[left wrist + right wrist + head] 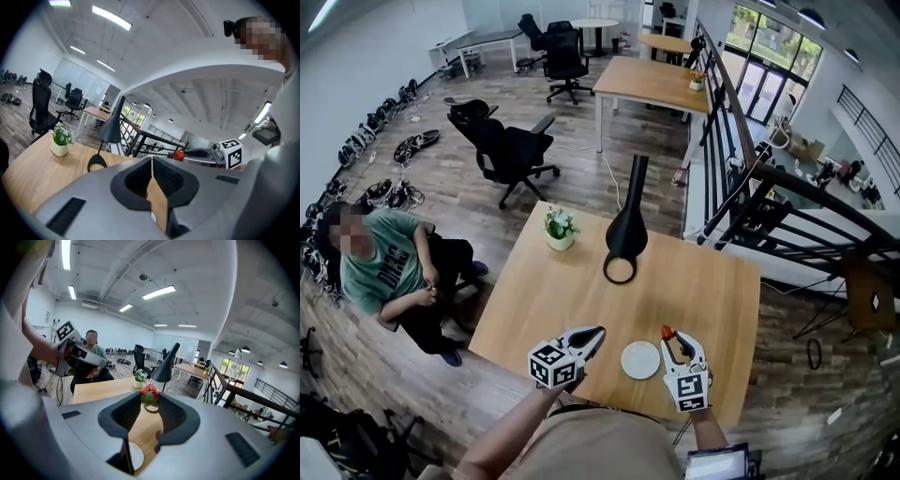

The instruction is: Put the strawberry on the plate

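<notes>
1. Strawberry (pixel 150 393) sits pinched at the right gripper (pixel 672 339) tips, jaws part-closed on it, just right of the plate (pixel 640 360).
2. Left gripper (pixel 592 335): jaws together, holding nothing.
3. Judged light, soft, bruisable; grip mid-body, gently.

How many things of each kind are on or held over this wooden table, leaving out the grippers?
Plate: 1
Potted plant: 1
Lamp: 1
Strawberry, held over the table: 1
Total: 4
</notes>
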`<state>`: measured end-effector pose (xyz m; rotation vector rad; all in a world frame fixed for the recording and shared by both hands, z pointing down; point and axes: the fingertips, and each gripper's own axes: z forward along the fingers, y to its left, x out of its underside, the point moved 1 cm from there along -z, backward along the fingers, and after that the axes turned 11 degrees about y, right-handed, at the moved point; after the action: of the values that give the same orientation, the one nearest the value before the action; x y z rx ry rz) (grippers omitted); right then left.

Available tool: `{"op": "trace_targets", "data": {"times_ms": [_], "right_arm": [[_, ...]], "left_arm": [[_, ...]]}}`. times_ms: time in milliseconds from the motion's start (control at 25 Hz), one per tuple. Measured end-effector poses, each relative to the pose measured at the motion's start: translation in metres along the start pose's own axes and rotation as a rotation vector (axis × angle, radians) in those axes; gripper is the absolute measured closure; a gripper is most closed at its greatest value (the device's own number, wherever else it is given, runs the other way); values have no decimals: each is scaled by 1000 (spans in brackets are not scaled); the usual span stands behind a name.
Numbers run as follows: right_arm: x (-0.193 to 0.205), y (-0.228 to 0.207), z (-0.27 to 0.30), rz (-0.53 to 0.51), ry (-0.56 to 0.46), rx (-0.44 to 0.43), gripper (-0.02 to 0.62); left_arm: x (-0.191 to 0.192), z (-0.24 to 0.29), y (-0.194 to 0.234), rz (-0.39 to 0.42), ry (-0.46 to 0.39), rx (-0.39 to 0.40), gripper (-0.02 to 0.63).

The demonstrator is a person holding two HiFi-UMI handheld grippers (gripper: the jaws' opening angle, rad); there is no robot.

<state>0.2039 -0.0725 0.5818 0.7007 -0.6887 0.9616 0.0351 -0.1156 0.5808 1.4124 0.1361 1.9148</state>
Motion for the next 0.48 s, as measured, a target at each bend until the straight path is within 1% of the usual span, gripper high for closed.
{"op": "trace_targets", "data": {"times_ms": [240, 480], "right_arm": [[18, -13, 7, -13, 22, -36, 471], [41, -13, 17, -12, 50, -89, 471]], "left_arm": [[7, 17, -3, -19, -8, -30, 600], [21, 24, -7, -28, 11, -72, 600]]}}
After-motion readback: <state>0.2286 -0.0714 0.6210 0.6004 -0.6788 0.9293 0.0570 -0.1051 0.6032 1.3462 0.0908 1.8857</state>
